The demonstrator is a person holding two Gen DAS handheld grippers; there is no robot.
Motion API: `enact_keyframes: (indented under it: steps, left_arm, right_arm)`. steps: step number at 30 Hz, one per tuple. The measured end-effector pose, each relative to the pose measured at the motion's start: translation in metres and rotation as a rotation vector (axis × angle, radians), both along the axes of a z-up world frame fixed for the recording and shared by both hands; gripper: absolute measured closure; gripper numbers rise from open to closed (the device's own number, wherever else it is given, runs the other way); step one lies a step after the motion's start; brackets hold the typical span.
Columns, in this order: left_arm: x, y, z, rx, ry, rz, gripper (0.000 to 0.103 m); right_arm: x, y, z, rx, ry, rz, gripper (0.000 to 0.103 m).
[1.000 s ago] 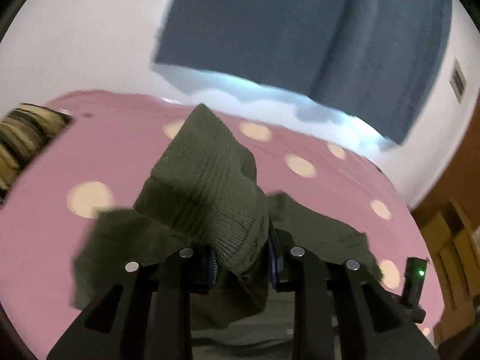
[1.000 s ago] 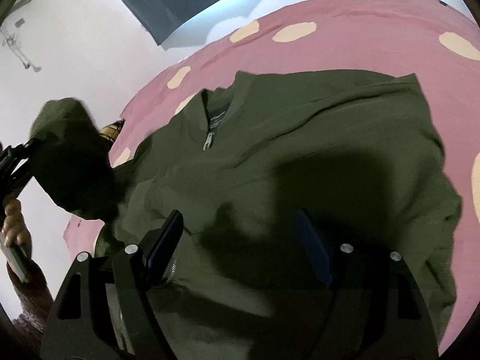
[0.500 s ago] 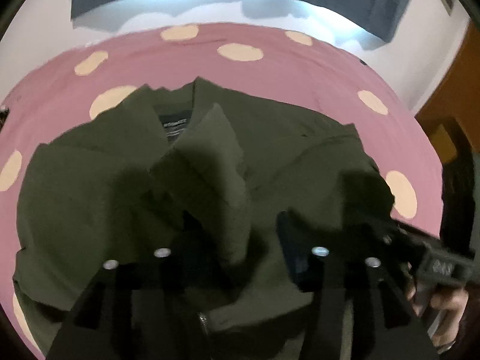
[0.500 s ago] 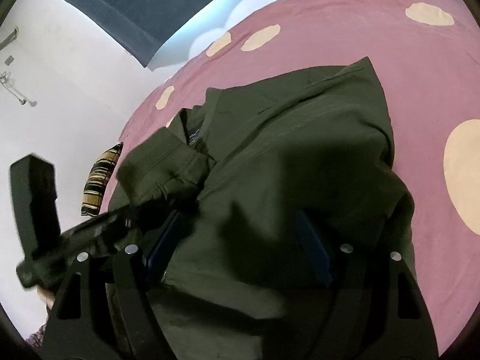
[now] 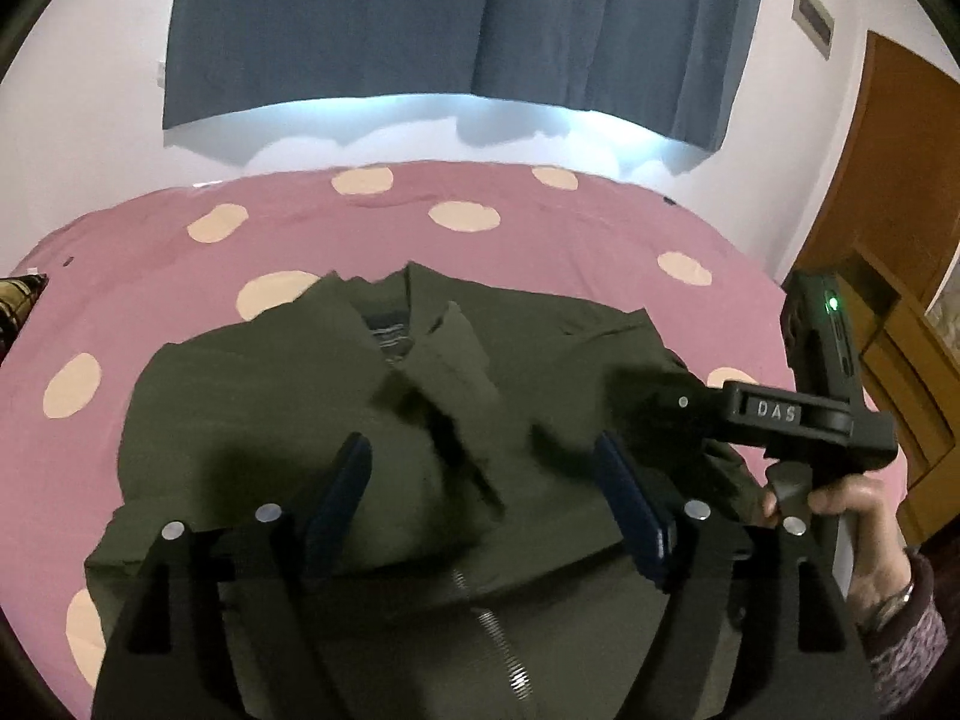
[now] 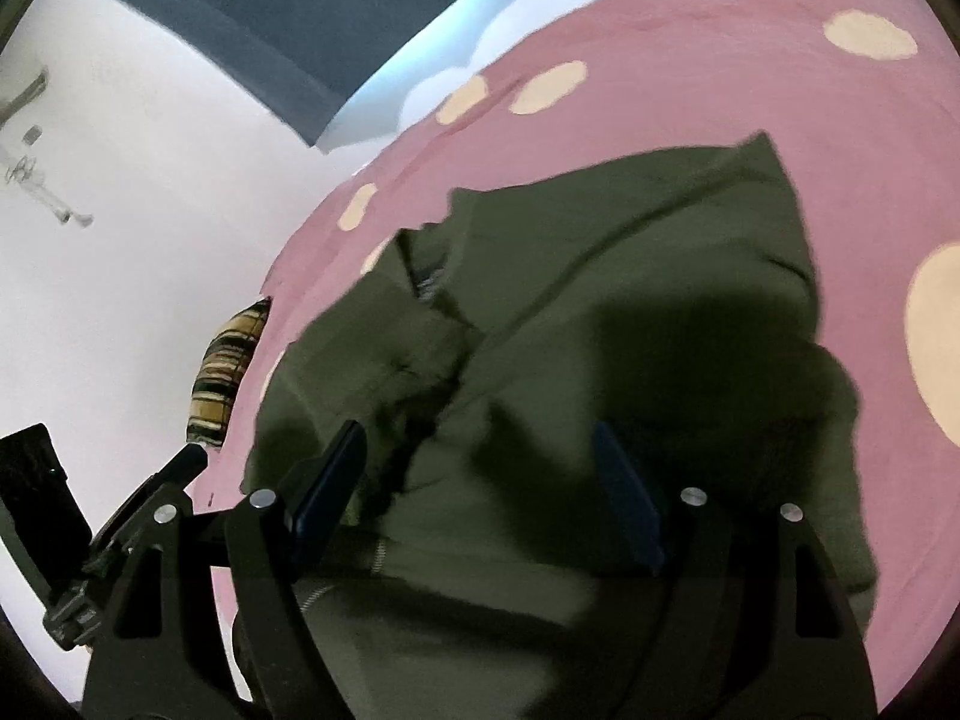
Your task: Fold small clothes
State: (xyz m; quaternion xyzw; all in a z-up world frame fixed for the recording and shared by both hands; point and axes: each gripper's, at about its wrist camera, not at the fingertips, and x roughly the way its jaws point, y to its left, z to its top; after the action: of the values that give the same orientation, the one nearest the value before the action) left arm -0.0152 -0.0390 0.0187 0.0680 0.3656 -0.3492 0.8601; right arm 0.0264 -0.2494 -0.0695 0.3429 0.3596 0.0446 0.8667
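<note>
An olive green zip jacket (image 5: 288, 396) lies on the pink spotted bed cover (image 5: 540, 240), collar away from me. One sleeve (image 5: 447, 372) lies folded across its chest. My left gripper (image 5: 480, 480) is open and empty just above the jacket's middle. My right gripper (image 6: 480, 468) is open and empty above the jacket (image 6: 630, 312), and its body also shows in the left wrist view (image 5: 798, 420) at the jacket's right edge.
A striped pillow (image 6: 225, 372) lies at the bed's left edge. A blue curtain (image 5: 456, 24) hangs on the white wall behind the bed. Wooden furniture (image 5: 888, 276) stands to the right of the bed.
My left gripper carried the sleeve over the jacket's chest, opened and let it go. It then drew back. The right gripper stayed open above the jacket.
</note>
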Motion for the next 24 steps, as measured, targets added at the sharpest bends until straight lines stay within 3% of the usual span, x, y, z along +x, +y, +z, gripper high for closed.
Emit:
enact_keyframes:
  steps: [4, 10, 13, 18, 20, 22, 24]
  left_arm:
    - [0.010, 0.005, -0.009, 0.008, 0.024, 0.029, 0.027]
    - [0.026, 0.050, -0.010, -0.024, 0.035, 0.151, 0.027]
    - [0.032, 0.084, -0.014, -0.025, 0.033, 0.231, 0.027]
    - [0.039, 0.120, -0.030, -0.014, 0.076, 0.295, 0.027]
    - [0.041, 0.121, -0.037, 0.000, 0.097, 0.290, 0.027]
    - [0.043, 0.125, -0.045, 0.008, 0.115, 0.292, 0.027]
    - [0.046, 0.126, -0.051, 0.013, 0.136, 0.301, 0.027]
  right_arm:
    - [0.025, 0.035, 0.015, -0.052, -0.004, 0.073, 0.026]
    - [0.071, 0.107, 0.041, -0.356, 0.050, 0.135, 0.026]
    - [0.106, 0.151, 0.033, -0.566, 0.127, 0.187, 0.026]
    - [0.139, 0.183, 0.005, -0.763, 0.226, 0.216, 0.028]
    - [0.143, 0.184, -0.002, -0.784, 0.235, 0.230, 0.041]
    - [0.139, 0.169, -0.005, -0.739, 0.239, 0.219, 0.055]
    - [0.131, 0.157, 0.002, -0.687, 0.223, 0.190, 0.062]
